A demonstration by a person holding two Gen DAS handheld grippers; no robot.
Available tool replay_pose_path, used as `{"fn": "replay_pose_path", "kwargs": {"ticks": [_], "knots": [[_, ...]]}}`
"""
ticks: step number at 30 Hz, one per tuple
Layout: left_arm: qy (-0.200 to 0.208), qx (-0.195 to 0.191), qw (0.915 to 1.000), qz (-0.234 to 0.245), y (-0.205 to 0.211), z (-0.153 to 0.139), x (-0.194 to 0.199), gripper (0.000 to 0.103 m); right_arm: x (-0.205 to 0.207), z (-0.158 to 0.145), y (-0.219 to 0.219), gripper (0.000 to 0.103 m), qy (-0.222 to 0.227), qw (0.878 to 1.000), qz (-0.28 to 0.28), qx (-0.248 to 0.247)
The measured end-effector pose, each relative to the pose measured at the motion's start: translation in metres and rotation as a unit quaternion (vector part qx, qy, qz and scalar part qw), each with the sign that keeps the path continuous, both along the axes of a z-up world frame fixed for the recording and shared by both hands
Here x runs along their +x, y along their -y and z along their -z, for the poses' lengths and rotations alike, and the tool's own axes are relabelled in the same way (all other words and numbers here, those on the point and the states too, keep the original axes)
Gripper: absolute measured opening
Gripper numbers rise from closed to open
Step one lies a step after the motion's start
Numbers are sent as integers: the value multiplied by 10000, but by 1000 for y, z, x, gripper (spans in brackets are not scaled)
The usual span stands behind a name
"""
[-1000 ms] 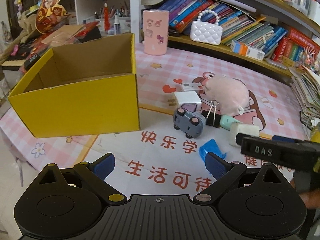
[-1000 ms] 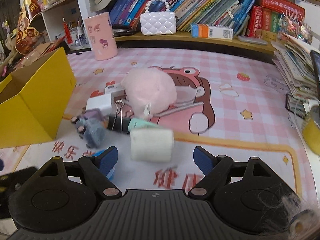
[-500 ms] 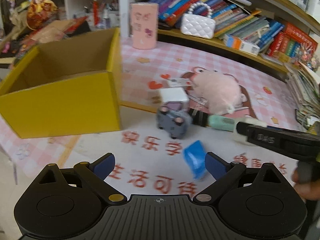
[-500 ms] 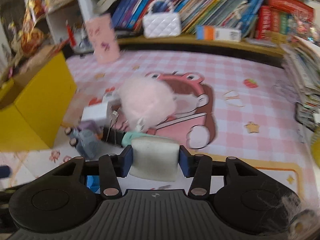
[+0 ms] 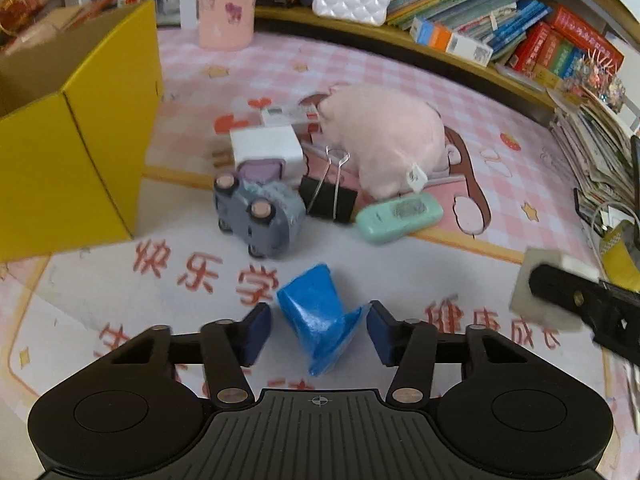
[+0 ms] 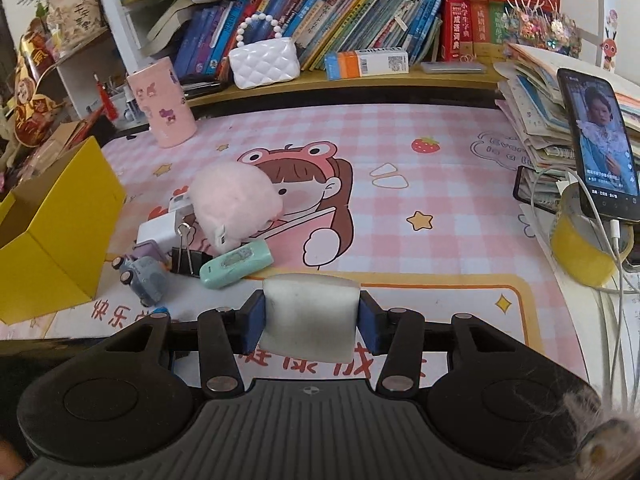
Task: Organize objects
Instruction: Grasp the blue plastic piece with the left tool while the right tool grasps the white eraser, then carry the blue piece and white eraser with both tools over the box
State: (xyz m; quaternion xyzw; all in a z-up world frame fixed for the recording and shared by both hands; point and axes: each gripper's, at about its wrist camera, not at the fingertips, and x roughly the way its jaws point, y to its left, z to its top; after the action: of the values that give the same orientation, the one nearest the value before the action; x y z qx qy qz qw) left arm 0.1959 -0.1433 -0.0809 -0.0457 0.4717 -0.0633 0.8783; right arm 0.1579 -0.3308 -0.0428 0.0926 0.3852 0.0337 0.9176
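Yellow box (image 5: 72,152) stands open at the left of the pink mat (image 5: 400,76), well apart from both grippers. A plush (image 5: 384,140), toy car (image 5: 260,216) and clip (image 5: 328,200) lie between. The right gripper (image 6: 310,320) squeezes a white sponge (image 6: 310,316), which a second ago lay free on the mat. The left gripper (image 5: 318,330), wide a second ago, is closing around a blue wrapper (image 5: 316,312); the right pad touches it, the left does not.
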Motion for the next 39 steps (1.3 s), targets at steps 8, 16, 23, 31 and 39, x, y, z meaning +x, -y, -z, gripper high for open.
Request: {"fn": "replay_pose_path", "kwargs": {"ticks": [8,16,23,31,39], "knots": [[203,14,9997,-138,-12,-12,-7,33,-10,-1,-11,44,-16,9998,-172,-99],[363,-126,9989,-275,-46,-27,-34,33,-17,1,-33,45,-184,9994,-280,-98],[429,-258,9978,-427,-84,-32,-52,32,-29,0,-72,45,-295,9982,-507,-141],[623,-401,9954,-610,-137,-45,-78,32,-48,-8,-129,45,-265,9961,-809,-229],[773,-413,9929,-798,-194,-56,-116,31,-72,-15,-192,45,-197,9932,-1123,-237]]}}
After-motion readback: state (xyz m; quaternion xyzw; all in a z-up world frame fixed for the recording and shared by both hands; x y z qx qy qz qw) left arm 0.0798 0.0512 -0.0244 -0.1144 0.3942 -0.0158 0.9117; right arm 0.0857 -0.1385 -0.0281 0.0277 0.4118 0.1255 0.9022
